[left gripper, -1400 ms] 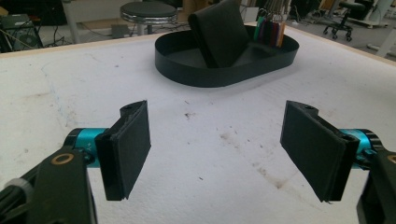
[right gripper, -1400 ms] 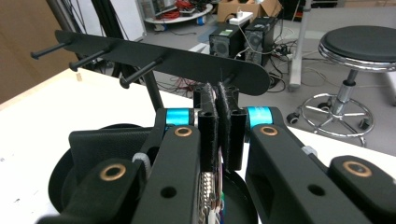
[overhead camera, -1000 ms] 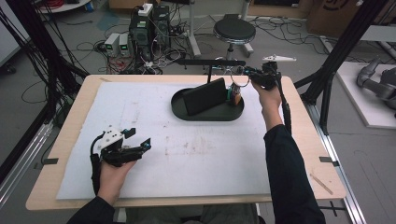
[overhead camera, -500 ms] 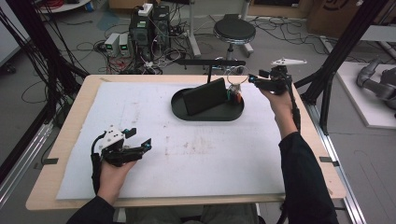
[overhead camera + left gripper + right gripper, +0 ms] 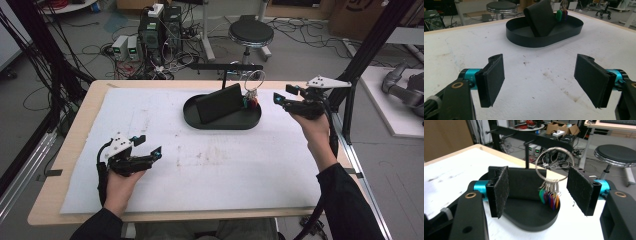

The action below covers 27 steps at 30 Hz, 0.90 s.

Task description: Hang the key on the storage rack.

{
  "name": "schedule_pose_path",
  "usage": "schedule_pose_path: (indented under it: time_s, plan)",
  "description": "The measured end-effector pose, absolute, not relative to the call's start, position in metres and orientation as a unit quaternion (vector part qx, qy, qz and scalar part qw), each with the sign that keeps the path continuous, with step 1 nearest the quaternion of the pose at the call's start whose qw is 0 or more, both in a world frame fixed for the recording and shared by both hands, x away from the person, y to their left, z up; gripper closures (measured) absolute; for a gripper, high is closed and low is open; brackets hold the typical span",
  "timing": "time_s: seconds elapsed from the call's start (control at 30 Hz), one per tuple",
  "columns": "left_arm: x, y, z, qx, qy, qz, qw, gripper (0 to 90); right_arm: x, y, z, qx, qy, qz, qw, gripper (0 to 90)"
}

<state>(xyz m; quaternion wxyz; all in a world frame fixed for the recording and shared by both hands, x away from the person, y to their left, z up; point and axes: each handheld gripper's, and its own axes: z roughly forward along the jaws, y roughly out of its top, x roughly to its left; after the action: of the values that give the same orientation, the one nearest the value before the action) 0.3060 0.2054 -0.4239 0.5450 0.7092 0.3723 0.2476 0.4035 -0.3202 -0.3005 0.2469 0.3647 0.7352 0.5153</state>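
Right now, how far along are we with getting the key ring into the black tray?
Done: the key ring stands in the black tray, leaning by the black wallet. In hand: nothing; the right gripper has just opened, jaws clear of the ring. The left gripper rests open on the table. Left: nothing obvious.

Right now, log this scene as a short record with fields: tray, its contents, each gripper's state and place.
tray: black oval tray on the white mat, far side of the table
contents: black wallet leaning upright; key ring with coloured tags standing at its right end
right gripper: jaws just opened, nothing between them, to the right of the tray
left gripper: jaws open, empty, over the mat near the person
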Motion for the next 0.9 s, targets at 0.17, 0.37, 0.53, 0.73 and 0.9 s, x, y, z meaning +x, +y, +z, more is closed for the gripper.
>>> schedule_pose_path:
  time_s: [0.17, 0.37, 0.53, 0.73, 0.9]
  plan:
    - [0.307, 0.205, -0.422, 0.711, 0.366, 0.255, 0.543, 24.3, 0.382, -0.329, -0.317, 0.364, 0.724, 0.529, 0.252, 31.2]
    - [0.308, 0.206, -0.422, 0.713, 0.364, 0.259, 0.54, 24.3, 0.362, -0.337, -0.345, 0.373, 0.714, 0.537, 0.249, 26.9]
    - [0.308, 0.207, -0.421, 0.717, 0.356, 0.266, 0.538, 24.3, 0.35, -0.338, -0.366, 0.381, 0.711, 0.535, 0.251, 24.5]
    - [0.305, 0.21, -0.42, 0.717, 0.355, 0.275, 0.533, 24.3, 0.345, -0.342, -0.384, 0.389, 0.707, 0.532, 0.257, 24.4]
    - [0.303, 0.212, -0.421, 0.719, 0.356, 0.277, 0.528, 24.3, 0.344, -0.343, -0.392, 0.396, 0.708, 0.523, 0.262, 25.3]
